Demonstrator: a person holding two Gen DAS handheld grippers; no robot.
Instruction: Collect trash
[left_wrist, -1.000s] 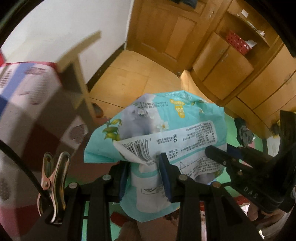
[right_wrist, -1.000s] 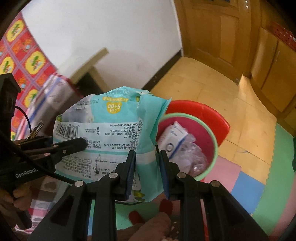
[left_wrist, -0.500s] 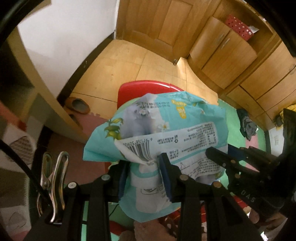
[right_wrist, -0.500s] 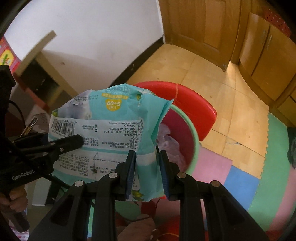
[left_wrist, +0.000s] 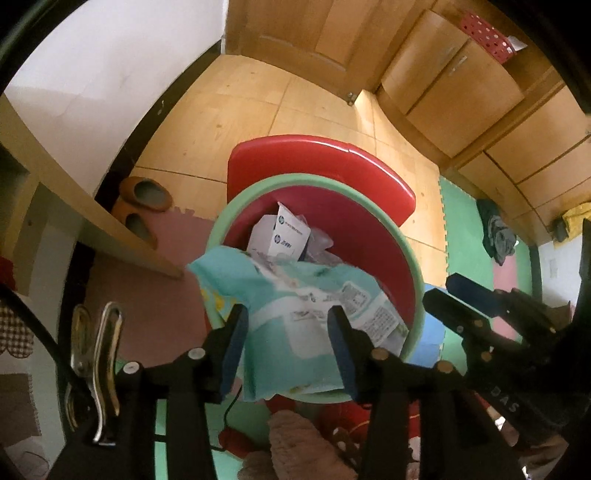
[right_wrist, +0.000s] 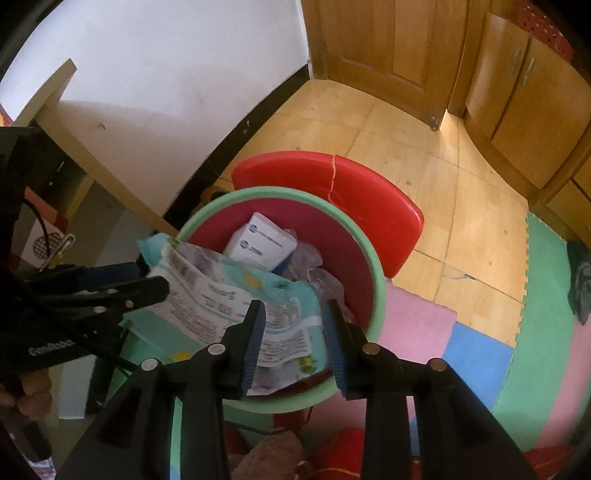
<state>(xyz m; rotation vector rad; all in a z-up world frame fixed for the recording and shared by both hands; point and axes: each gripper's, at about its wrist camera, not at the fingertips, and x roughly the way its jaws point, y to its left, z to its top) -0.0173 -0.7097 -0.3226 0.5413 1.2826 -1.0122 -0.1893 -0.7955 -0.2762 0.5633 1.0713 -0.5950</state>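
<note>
- Left hand-held gripper (left_wrist: 286, 332): black frame, blue pads (left_wrist: 233, 345), silver screws, a metal clip (left_wrist: 98, 365) and black cable at its side.
- Right hand-held gripper (right_wrist: 293, 334): black, ribbed blue pads (right_wrist: 255, 339), silver screws; white "DAS" lettering on its body.

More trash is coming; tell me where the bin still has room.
Free: the bin's far and right inner wall, beyond the white box. Crowded: the near-left half, where the teal wrapper drapes over the rim between both grippers.
</note>
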